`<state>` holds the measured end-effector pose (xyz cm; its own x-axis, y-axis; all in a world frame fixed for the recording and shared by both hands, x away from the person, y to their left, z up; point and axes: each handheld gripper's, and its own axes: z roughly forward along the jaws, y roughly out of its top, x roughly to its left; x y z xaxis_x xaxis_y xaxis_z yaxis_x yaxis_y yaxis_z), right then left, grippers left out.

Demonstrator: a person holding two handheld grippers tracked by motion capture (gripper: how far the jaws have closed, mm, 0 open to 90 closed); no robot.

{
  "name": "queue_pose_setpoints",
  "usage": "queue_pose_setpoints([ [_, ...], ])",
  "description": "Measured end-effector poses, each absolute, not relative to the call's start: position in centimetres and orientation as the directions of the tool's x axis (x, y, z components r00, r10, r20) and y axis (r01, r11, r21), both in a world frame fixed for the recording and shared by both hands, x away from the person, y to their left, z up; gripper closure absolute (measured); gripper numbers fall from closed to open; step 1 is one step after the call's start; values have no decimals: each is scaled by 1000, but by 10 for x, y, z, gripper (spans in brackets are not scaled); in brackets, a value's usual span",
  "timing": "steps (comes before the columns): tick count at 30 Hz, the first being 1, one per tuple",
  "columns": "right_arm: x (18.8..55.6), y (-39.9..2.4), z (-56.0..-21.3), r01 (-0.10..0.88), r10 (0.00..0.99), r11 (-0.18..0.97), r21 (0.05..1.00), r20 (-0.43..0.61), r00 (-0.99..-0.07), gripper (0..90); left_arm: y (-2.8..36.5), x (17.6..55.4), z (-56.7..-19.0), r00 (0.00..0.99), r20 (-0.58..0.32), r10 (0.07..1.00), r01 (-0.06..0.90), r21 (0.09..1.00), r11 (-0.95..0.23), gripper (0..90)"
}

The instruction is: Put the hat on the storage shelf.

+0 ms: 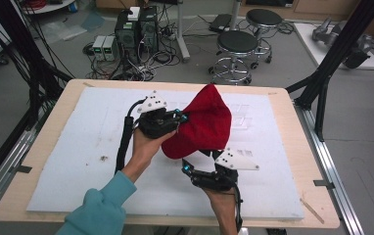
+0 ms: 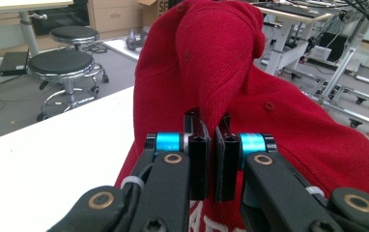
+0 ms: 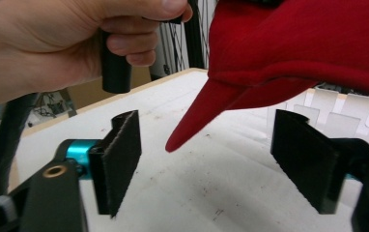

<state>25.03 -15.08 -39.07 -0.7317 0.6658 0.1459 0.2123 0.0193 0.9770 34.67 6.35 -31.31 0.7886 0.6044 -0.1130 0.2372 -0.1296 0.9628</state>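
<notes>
Slippage is the main risk: the red cap (image 1: 202, 125) hangs above the white counter (image 1: 77, 147) by a single pinch, the left tool (image 2: 210, 145) clamped narrow on a fold of its knit crown, and if that fold works loose the cap drops and crumples. A second risk lies at the brim (image 3: 192, 123), whose tip dangles between the jaws of the right tool (image 3: 206, 159) without touching either pad; a closing move that comes too low or off to one side would likely catch only air or nudge the brim aside, setting the cap swinging against the left pinch.

Left hand (image 1: 143, 147) reaches in from the lower left with its forearm in a teal sleeve (image 1: 102, 208), holding its tool roughly level, pointed at the cap's side. Right hand (image 1: 224, 200) comes up from the bottom edge, its tool (image 1: 197, 159) aimed upward under the cap, jaws standing wide with nothing gripped.
</notes>
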Motion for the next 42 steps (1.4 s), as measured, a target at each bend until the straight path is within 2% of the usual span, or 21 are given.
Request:
queue_pose_setpoints([
  [6, 253, -149, -391, 216, 678, 11, 976, 152, -719, 450, 60, 344, -314, 793, -114, 598, 236, 963, -129, 867],
  [12, 256, -149, -392, 253, 665, -28, 967, 206, -718, 597, 58, 342, -315, 798, -112, 592, 229, 965, -126, 867],
  [16, 257, -147, -392, 259, 654, -32, 965, 216, -725, 758, 58, 342, -316, 799, -111, 591, 224, 967, -122, 868],
  [23, 261, -150, -393, 312, 645, -56, 948, 273, -714, 845, 61, 341, -317, 815, -99, 571, 212, 968, -134, 866],
  [32, 261, -151, -392, 321, 657, -39, 946, 266, -705, 857, 65, 342, -317, 830, -91, 551, 202, 969, -145, 829],
  [34, 261, -151, -391, 324, 660, -34, 945, 265, -703, 857, 67, 343, -317, 835, -100, 541, 206, 969, -139, 780],
  [35, 261, -152, -391, 325, 661, -29, 945, 262, -703, 857, 68, 343, -317, 836, -107, 538, 211, 968, -135, 714],
  [37, 261, -152, -389, 321, 664, -23, 947, 255, -703, 857, 70, 345, -317, 842, -131, 523, 232, 964, -132, 461],
  [39, 261, -153, -388, 316, 664, -14, 949, 246, -706, 857, 72, 344, -317, 832, -118, 543, 242, 957, -162, 323],
  [41, 261, -154, -386, 314, 669, -9, 949, 239, -704, 857, 76, 344, -317, 837, -131, 531, 255, 952, -168, 114],
  [42, 262, -155, -386, 317, 670, -8, 948, 240, -703, 857, 79, 344, -316, 841, -133, 524, 250, 955, -158, 102],
])
